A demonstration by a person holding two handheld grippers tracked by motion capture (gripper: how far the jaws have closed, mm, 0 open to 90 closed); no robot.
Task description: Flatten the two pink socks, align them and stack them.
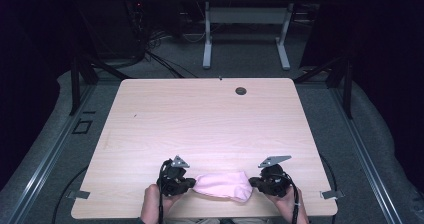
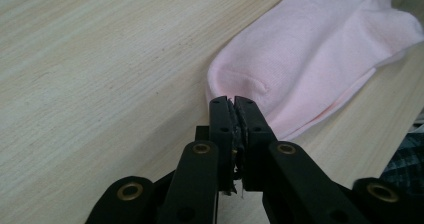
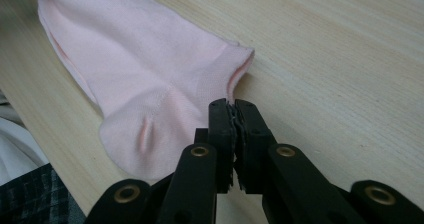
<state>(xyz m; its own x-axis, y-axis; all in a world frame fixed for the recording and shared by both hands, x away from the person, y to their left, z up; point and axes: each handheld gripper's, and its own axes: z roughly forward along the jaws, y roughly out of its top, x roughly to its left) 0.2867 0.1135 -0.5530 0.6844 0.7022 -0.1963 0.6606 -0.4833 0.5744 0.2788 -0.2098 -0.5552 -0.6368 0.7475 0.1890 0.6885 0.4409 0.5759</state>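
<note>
Pink sock [image 1: 223, 185], soft fine knit, lies flat near the front edge of the pale wood-grain tabletop [image 1: 200, 119], between both claws. Left claw [image 2: 232, 102] has black jaws pressed together, tips at the rounded toe end, gripping nothing visible. Right claw [image 3: 232, 104] likewise closed, tips at the cuff and heel end, empty

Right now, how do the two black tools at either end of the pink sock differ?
The left tool sits at the sock's rounded toe end; the right tool sits at the heel and cuff end. The left tool's tips meet the toe's edge, while the right tool's tips sit beside the cuff opening. Both have their jaws shut, both lie low over the wooden table, and each is held by a hand.
</note>
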